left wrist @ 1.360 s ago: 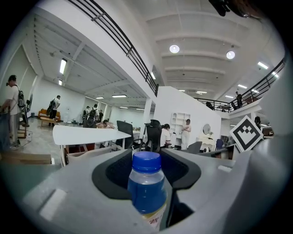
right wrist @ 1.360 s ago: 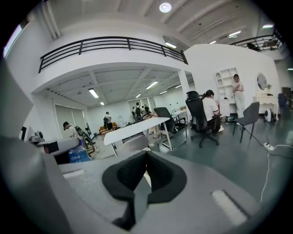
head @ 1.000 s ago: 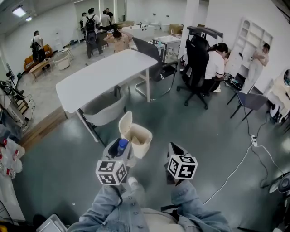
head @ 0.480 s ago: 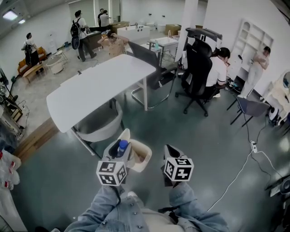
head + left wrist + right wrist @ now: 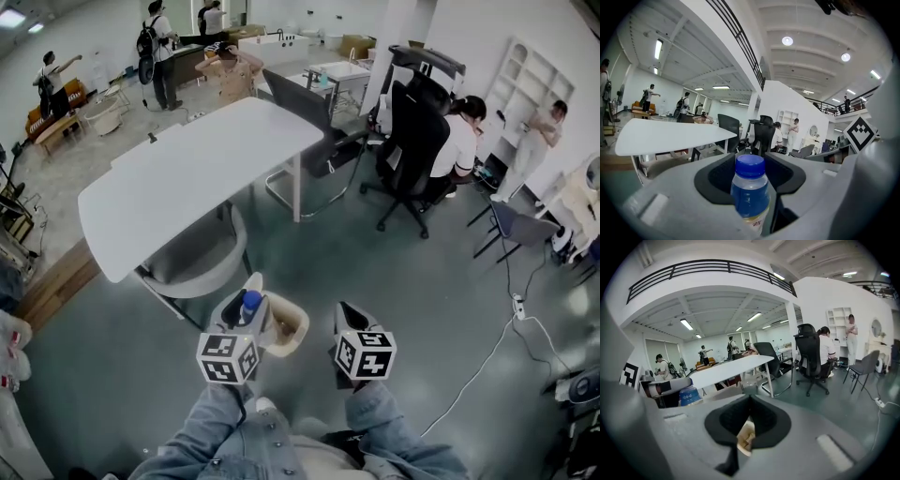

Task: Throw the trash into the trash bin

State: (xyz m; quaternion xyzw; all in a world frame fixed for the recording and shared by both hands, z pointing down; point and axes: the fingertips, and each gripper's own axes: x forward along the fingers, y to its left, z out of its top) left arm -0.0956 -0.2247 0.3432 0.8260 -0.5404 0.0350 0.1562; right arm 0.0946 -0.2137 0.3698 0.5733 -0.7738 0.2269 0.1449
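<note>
A clear bottle [image 5: 750,190] with a blue cap and blue label stands upright between the jaws of my left gripper [image 5: 750,168]. In the head view the left gripper [image 5: 246,311] holds the bottle [image 5: 250,301] over the near left rim of a beige trash bin [image 5: 292,328] on the floor, and hides part of it. My right gripper [image 5: 347,315] hangs just right of the bin. Its jaws [image 5: 749,423] are together. Something beige [image 5: 746,438] shows through the hollow between them; it looks like the bin.
A long white table [image 5: 187,178] with a grey chair [image 5: 192,264] tucked under it stands just beyond the bin. A black office chair [image 5: 412,141] and a seated person [image 5: 459,141] are to the right. A white cable [image 5: 487,347] crosses the floor.
The view has moved forward. The bin has come from ahead of the grippers to right beneath them, and the bottle in my left gripper now sits over its rim.
</note>
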